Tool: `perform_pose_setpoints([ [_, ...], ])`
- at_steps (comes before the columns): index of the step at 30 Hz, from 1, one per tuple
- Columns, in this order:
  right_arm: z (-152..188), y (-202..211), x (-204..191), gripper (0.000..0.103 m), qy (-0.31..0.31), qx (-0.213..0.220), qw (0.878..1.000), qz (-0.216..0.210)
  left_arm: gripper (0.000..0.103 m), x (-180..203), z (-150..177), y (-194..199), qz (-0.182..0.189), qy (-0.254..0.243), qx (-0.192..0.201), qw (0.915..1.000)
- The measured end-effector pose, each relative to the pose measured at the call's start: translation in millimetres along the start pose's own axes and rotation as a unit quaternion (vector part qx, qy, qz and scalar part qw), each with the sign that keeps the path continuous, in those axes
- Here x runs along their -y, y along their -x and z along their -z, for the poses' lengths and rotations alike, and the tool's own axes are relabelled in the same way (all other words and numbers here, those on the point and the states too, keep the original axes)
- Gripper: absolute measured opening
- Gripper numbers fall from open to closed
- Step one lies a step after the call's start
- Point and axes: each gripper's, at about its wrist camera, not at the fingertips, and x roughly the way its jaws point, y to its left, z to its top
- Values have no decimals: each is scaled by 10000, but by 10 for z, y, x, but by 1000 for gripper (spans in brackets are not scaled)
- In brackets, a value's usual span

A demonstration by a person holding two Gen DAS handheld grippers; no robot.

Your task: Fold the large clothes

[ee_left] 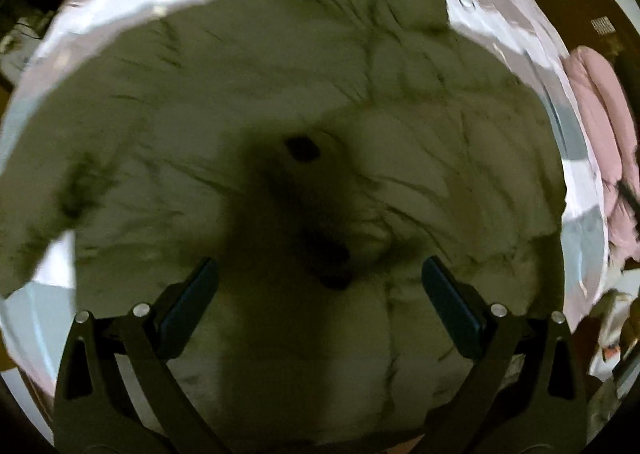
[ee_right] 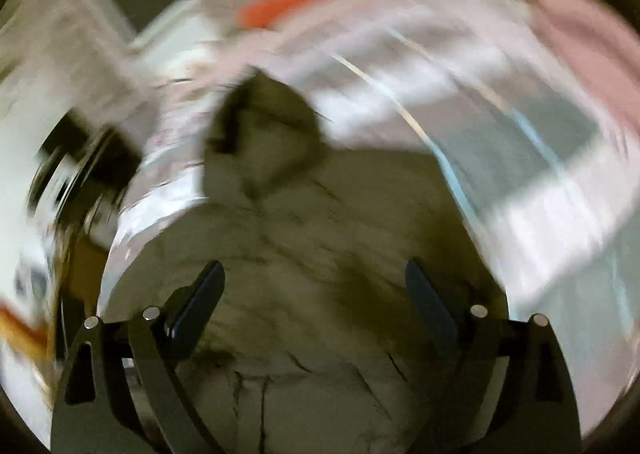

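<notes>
An olive-green puffy jacket [ee_left: 280,94] lies spread on a bed with a pale striped cover [ee_left: 100,6]; its hood points to the far side. My left gripper [ee_left: 320,274] is open and empty, just above the jacket's middle, where its dark shadow falls. In the right wrist view the same jacket [ee_right: 304,254] lies below, hood [ee_right: 264,134] at the far end. My right gripper [ee_right: 316,278] is open and empty above the jacket's lower body. This view is blurred by motion.
A pink padded garment [ee_left: 600,126] lies at the bed's right side, also in the right wrist view [ee_right: 588,42]. An orange object [ee_right: 284,4] and white furniture [ee_right: 172,38] stand beyond the bed. Dark floor and clutter lie left of the bed [ee_right: 84,158].
</notes>
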Motion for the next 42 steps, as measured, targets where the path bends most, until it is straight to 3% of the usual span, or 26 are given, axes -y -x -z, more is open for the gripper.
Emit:
perform_pose_setpoints([
  [1, -10, -118, 137, 92, -396, -262, 9988, -71, 101, 24, -12, -89, 151, 74, -7, 9999],
  [2, 16, -210, 200, 92, -610, -406, 9972, -130, 94, 45, -28, -196, 322, 185, 0, 9993],
  [4, 71, -326, 300, 92, -829, -656, 9944, -98, 67, 96, -61, -395, 517, 231, -207, 9982],
  [5, 71, -388, 304, 92, -801, -740, 9940, -59, 29, 110, -69, -468, 618, 227, -334, 9973],
  [6, 82, -411, 297, 92, -743, -803, 9940, -29, 20, 123, -75, -559, 812, 221, -484, 9953],
  [9, 173, -328, 278, 92, -551, -807, 9952, -78, 9, 125, -132, -583, 1094, 273, -379, 9929],
  [11, 154, -244, 244, 92, -402, -687, 9968, -80, 8, 88, -207, -501, 1037, 279, -23, 9942],
  [13, 169, -260, 222, 92, -303, -570, 9978, -120, 7, 25, -239, -175, 1055, 358, 1125, 9874],
  [14, 163, -249, 198, 92, -249, -528, 9981, -172, 7, 83, -255, 33, 831, 195, 1680, 9821],
  [16, 183, -286, 166, 92, -176, -515, 9983, -211, 9, 246, -262, 226, 546, -269, 2118, 9754],
  [18, 190, -331, 118, 92, -62, -524, 9986, -102, 24, 294, -269, 191, 343, -308, 1955, 9796],
  [21, 223, -470, 71, 92, 42, -583, 9983, 73, 27, 133, -300, -67, 208, 174, 1322, 9909],
  [24, 239, -600, 49, 92, -25, -731, 9973, -11, 31, -8, -330, -211, 98, 410, 932, 9948],
  [25, 235, -658, 82, 92, -169, -842, 9963, -19, 34, -40, -337, -238, 63, 447, 884, 9951],
  [27, 228, -755, 185, 92, -487, -1019, 9935, 122, 54, -89, -371, -297, 33, 593, 770, 9953],
  [28, 237, -794, 265, 92, -733, -1113, 9910, 106, 58, -112, -370, -309, 45, 671, 745, 9950],
  [32, 225, -952, 674, 89, -1929, -1239, 9725, -412, 61, -160, -356, -325, 145, 678, 712, 9951],
  [34, 157, -1010, 761, 50, -2029, -1146, 9711, -506, 61, -131, -345, -369, 104, 608, 675, 9958],
  [36, 68, -1068, 823, 29, -1783, -1125, 9775, -80, 57, -91, -337, -498, -228, 535, 399, 9975],
  [37, 40, -1093, 900, 29, -1732, -1154, 9774, 375, 57, -98, -330, -589, -353, 531, 241, 9977],
  [40, 8, -1070, 1143, 29, -1985, -1151, 9680, 1017, 59, -131, -337, -691, -407, 575, 67, 9975],
  [42, -86, -900, 1231, 29, -1997, -872, 9650, 1459, 59, -121, -357, -643, -545, 515, 96, 9971],
])
